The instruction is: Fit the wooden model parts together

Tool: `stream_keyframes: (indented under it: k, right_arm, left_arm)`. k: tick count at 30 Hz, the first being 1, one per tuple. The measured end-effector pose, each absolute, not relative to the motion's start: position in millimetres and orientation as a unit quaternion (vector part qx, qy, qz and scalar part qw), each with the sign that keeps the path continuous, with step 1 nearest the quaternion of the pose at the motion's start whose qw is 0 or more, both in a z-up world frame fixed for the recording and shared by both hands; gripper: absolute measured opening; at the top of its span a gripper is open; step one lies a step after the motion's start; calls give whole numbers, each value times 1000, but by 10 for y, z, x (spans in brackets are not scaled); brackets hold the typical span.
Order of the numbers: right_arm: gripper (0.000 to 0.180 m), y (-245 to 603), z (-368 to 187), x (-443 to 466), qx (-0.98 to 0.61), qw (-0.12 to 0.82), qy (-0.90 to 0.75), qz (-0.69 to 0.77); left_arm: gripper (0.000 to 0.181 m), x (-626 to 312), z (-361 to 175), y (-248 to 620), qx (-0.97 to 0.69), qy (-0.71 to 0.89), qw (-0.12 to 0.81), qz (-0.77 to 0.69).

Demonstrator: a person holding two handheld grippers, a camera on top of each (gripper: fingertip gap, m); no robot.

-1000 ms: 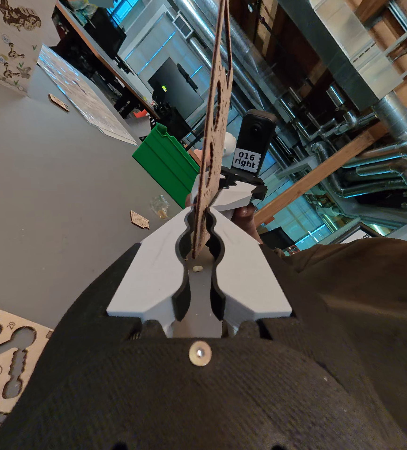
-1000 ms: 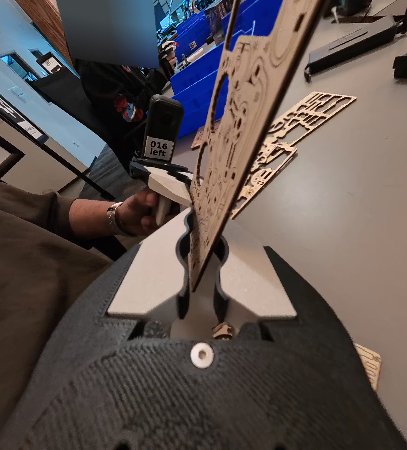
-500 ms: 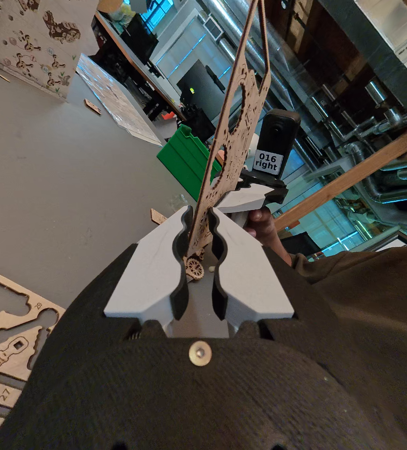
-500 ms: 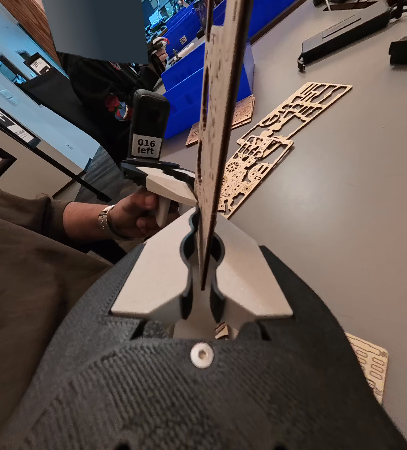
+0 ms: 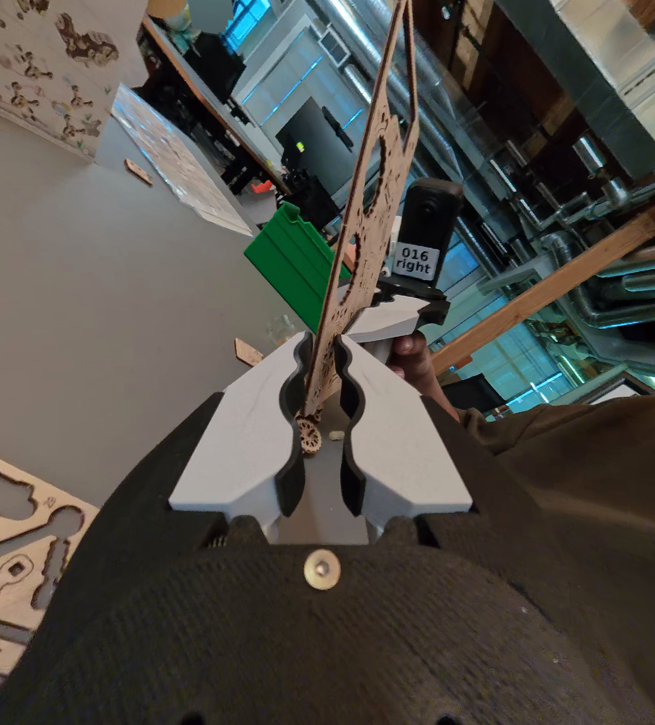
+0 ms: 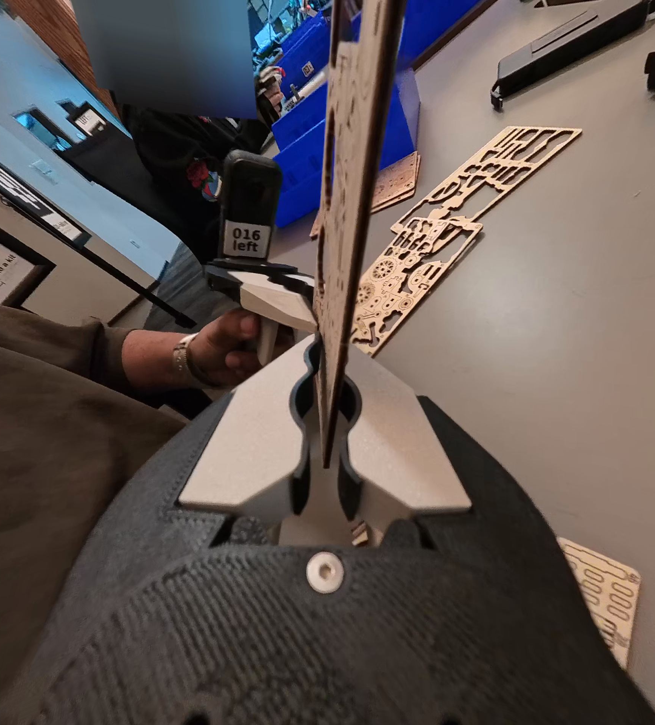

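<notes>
Gripping laser-cut wooden sheet [image 5: 373,219] upright above grey table [image 5: 82,274], both grippers at lower end. Left gripper [image 5: 322,345] fingers slightly parted around sheet edge, pinch uncertain. Right gripper [image 6: 331,353] fingers pinching sheet edge-on. Small wooden gear [image 5: 310,434] dangling at sheet bottom between left fingers. Other part sheets [image 6: 455,227] flat on table, well apart.

The sheet [image 5: 373,219] runs off the top edge in both views. The table sheet [image 5: 0,549] is cut off at left; the card [image 6: 608,600] is half hidden.
</notes>
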State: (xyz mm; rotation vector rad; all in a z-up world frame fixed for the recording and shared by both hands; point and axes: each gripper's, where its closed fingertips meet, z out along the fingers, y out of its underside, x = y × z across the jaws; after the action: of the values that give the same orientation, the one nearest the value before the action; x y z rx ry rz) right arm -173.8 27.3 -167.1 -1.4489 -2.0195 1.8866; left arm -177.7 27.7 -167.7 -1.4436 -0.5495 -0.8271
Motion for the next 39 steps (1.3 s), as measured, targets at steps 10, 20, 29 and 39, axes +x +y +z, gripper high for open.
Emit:
stream_keyframes:
  k: [10, 20, 29, 39]
  right_arm:
    - [1, 276, -1666, -1751, -461, 30, -651, 602]
    - [1, 313, -1672, -1727, -460, 30, -658, 596]
    - [1, 294, -1759, -1732, -467, 53, -676, 568]
    - [1, 298, -1803, -1753, -474, 64, -679, 557]
  left_arm:
    - [15, -1837, -1713, 263, -659, -227, 650, -303]
    - [13, -1807, -1711, 239, -714, -148, 650, -216]
    - [12, -1835, -1803, 257, -736, -164, 632, -181]
    - [12, -1861, -1844, 264, -738, -193, 622, -178]
